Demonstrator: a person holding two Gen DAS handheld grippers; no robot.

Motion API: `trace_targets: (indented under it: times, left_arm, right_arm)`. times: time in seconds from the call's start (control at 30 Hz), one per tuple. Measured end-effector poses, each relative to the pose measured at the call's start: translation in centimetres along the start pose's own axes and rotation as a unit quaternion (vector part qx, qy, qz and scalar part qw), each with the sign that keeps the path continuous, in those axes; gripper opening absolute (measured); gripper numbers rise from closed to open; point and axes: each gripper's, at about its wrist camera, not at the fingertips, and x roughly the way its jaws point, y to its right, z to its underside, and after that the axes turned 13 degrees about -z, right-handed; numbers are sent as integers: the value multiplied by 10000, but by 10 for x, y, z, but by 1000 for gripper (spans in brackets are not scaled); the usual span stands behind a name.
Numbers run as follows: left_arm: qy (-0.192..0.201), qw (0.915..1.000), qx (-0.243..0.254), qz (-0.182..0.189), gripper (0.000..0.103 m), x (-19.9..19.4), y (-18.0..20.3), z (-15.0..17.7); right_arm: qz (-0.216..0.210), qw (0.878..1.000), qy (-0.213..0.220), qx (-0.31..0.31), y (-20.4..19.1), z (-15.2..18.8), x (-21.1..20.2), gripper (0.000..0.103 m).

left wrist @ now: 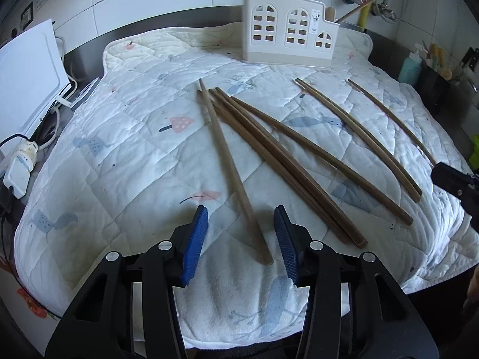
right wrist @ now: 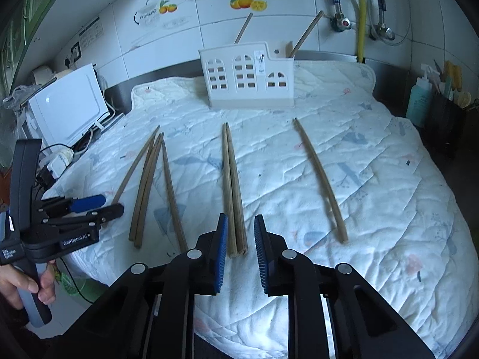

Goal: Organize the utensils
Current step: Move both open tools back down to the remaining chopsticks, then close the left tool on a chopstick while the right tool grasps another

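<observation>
Chopsticks [right wrist: 233, 191] on quilted mat [right wrist: 374, 179] by tiled wall [right wrist: 185, 39]; both hand-held grippers [left wrist: 241, 230] [right wrist: 241, 248] wide, empty.

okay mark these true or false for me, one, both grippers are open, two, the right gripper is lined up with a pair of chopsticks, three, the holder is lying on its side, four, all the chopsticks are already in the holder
1. Both grippers are open: true. The left gripper and right gripper hold nothing.
2. True. The chopstick pair ends between the right gripper's pads.
3. False. The utensil holder stands upright on the quilted mat.
4. False. Most lie loose on the mat; the leftmost chopstick points between the left gripper's pads.
</observation>
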Motion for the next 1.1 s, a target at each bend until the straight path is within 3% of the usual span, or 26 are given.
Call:
trace_targets:
  times: [0.07,0.1,0.2,0.5,0.73,0.93,1.1]
  left_arm:
    - [-4,10000,10,75,39,1,-1,-2]
    - [-21,9999,13,161,32,2,-3,-3]
    - [-36,9997,46,236,27,4,-4,-5]
    - [-63,9990,131,413,26,7,-7,-5]
    - [-13,9989,72,471,26,10,-10,-6]
    - [-128,9981,32,605,13,15,-16,-13]
    - [-141,9982,20,576,11,14,-22,-12]
  right_arm:
    - [12,10000,-77,-14,1,3,5,13]
    - [18,9999,-100,-15,2,4,7,12]
    - [37,9998,-181,25,5,7,13,9]
    - [84,9994,-335,-25,8,8,27,10]
    - [334,9976,-404,-446,-2,9,36,9]
    - [268,9984,-335,-361,0,8,30,8]
    - [217,9989,-175,-369,-6,3,21,8]
